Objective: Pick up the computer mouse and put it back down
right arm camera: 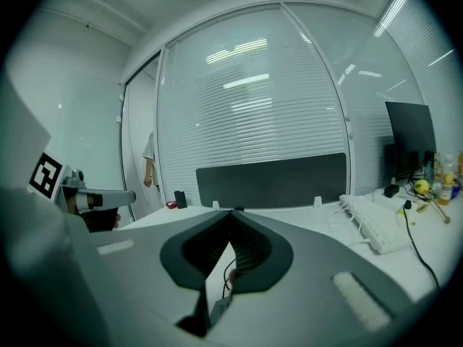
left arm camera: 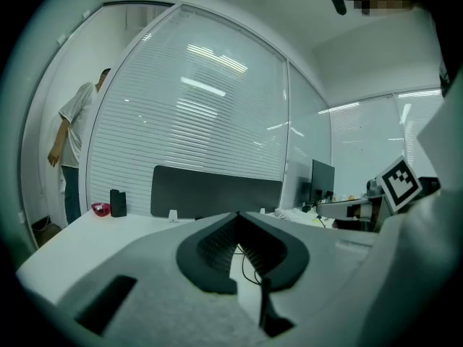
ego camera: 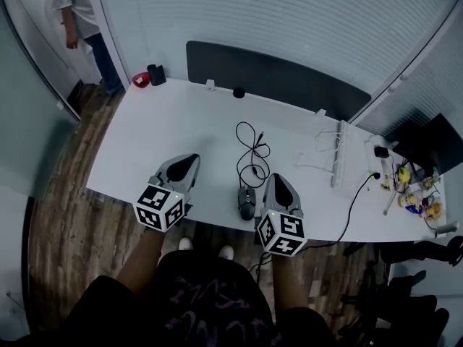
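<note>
Closest in, left tool (ego camera: 191, 159) and right tool (ego camera: 277, 179) are hovering over the white bench's (ego camera: 181, 114) front edge, both pinching shut on nothing. Computer mouse (ego camera: 247, 202) is lying on the bench between them, just beside the right tool.

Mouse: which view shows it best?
Head view: the mouse shows whole, near the front edge of the desk. Both gripper views catch only its cable through the jaw gap, not the body.
</note>
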